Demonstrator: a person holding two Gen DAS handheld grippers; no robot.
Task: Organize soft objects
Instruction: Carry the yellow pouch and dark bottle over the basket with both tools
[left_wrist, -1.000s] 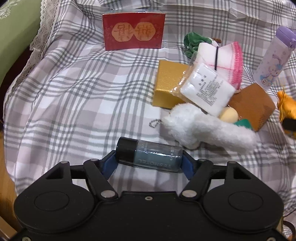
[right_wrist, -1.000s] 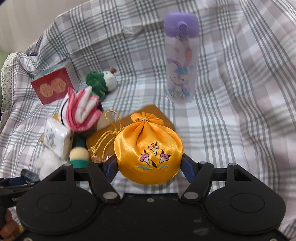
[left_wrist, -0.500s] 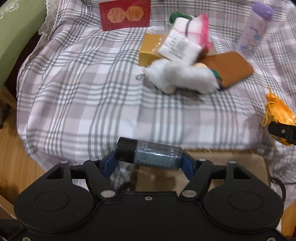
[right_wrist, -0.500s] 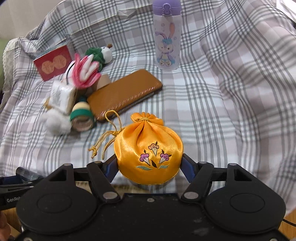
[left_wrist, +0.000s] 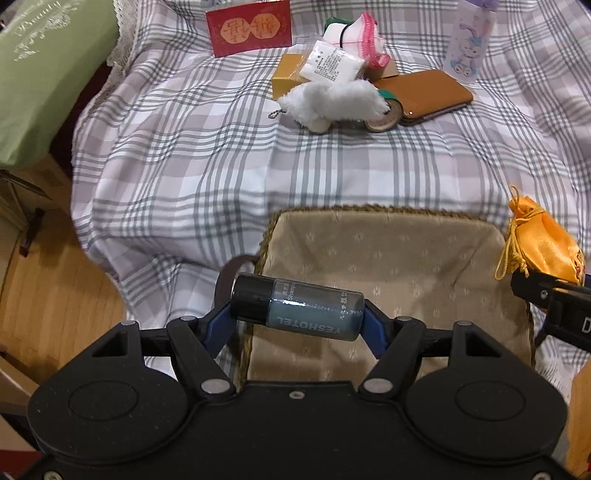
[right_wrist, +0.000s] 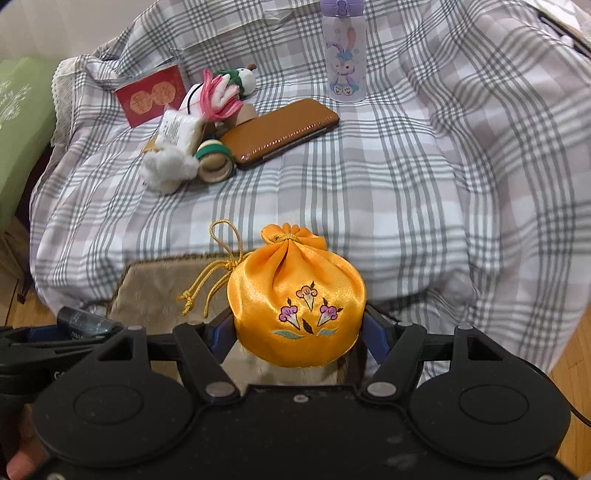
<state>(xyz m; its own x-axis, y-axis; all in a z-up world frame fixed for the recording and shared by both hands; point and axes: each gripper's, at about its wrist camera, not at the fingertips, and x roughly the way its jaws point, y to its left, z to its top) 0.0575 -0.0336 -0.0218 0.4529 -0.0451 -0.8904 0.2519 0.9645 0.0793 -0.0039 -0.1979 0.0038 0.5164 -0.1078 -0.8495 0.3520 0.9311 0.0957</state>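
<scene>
While both grippers are held over the lined basket, the scene is recorded as follows.

Left gripper (left_wrist: 297, 317): clamped on a small shampoo bottle (left_wrist: 299, 312), which is held lying crosswise between the blue fingertips, its black cap to the left.
Right gripper (right_wrist: 297, 328): pinched on an orange drawstring pouch (right_wrist: 295, 306), whose gathered neck points up and whose gold cord hangs off to the left.
Basket (left_wrist: 388, 218): a woven one with a beige fabric lining, set in front of the plaid-covered seat and seen below both held items.
Plaid cloth (left_wrist: 221, 147): a grey and white checked cover is spread over the seat.
Pile at the back: a white fluffy plush (left_wrist: 332, 101), a packet of white pads (left_wrist: 330, 64), a pink-edged folded cloth (left_wrist: 364, 33), a gold box (left_wrist: 286, 75), a green tape roll (right_wrist: 214, 158) and a brown leather case (left_wrist: 428, 94) are clustered together, touching.
Green and white plush toy (right_wrist: 240, 79): lies behind the pile.
Red box (left_wrist: 249, 27): stands upright, left of the pile.
Cartoon water bottle (right_wrist: 343, 55): stands upright, right of the pile.
Green cushion (left_wrist: 44, 74): lies at the far left.
</scene>
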